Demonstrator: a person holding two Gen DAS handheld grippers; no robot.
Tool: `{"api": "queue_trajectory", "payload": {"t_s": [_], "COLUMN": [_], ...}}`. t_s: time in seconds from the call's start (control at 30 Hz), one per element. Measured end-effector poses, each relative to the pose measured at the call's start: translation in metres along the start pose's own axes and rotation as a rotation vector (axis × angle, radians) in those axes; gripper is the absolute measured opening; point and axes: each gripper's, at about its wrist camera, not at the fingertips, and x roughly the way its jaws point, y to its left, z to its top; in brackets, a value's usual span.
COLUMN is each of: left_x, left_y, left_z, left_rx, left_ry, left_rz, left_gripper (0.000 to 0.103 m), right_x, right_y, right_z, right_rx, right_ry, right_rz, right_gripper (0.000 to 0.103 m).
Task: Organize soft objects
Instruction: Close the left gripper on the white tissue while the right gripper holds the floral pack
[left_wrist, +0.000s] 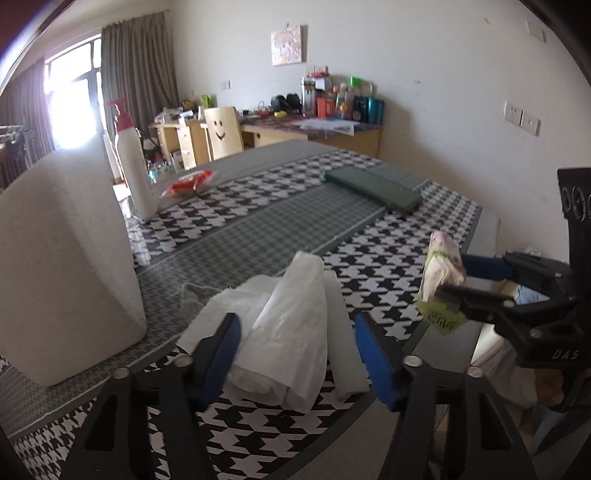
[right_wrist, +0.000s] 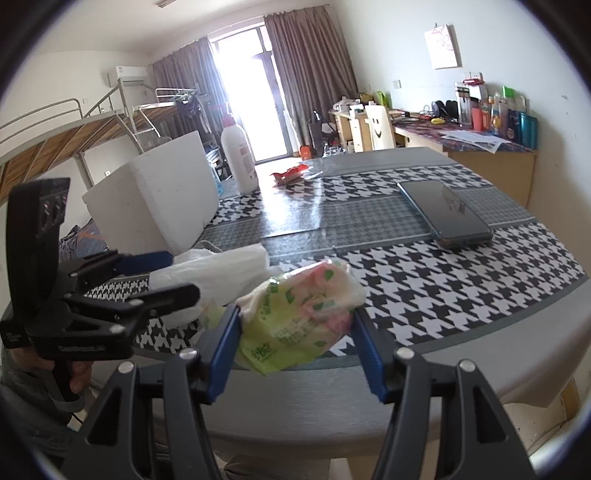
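A roll of thin white plastic bags (left_wrist: 291, 325) lies on the houndstooth tablecloth, between the open fingers of my left gripper (left_wrist: 299, 350), which do not press it. It also shows in the right wrist view (right_wrist: 214, 273), where my left gripper (right_wrist: 173, 277) straddles it. My right gripper (right_wrist: 295, 332) is shut on a soft green and pink tissue pack (right_wrist: 303, 310) and holds it above the table's near edge. In the left wrist view the right gripper (left_wrist: 454, 280) holds that pack (left_wrist: 443, 280) at the right.
A white foam block (left_wrist: 66, 269) stands at the left, a tall white bottle with a pink pump (left_wrist: 135, 170) behind it. A red snack wrapper (left_wrist: 188, 182) and a dark phone (right_wrist: 447, 214) lie farther back. The table edge (right_wrist: 480, 362) is near.
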Motion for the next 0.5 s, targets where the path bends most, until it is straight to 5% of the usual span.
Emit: {"api": "queue_trajectory", "payload": {"t_s": [0.27,0.5], "left_x": [0.007,-0.003], "left_y": [-0.001,0.002], "left_z": [-0.005,-0.003], "left_rx": [0.016,-0.008], "left_ry": [0.048,0.034], "left_rz": [0.017,-0.025], "left_gripper": [0.024,0.014], "right_x": [0.0,0.0], "right_y": [0.0,0.003], "right_z": [-0.002,-0.003], "right_rx": [0.008,0.008], "right_ry": [0.0,0.002], "right_rz": [0.008,0.009], "right_gripper": [0.064,0.064]}}
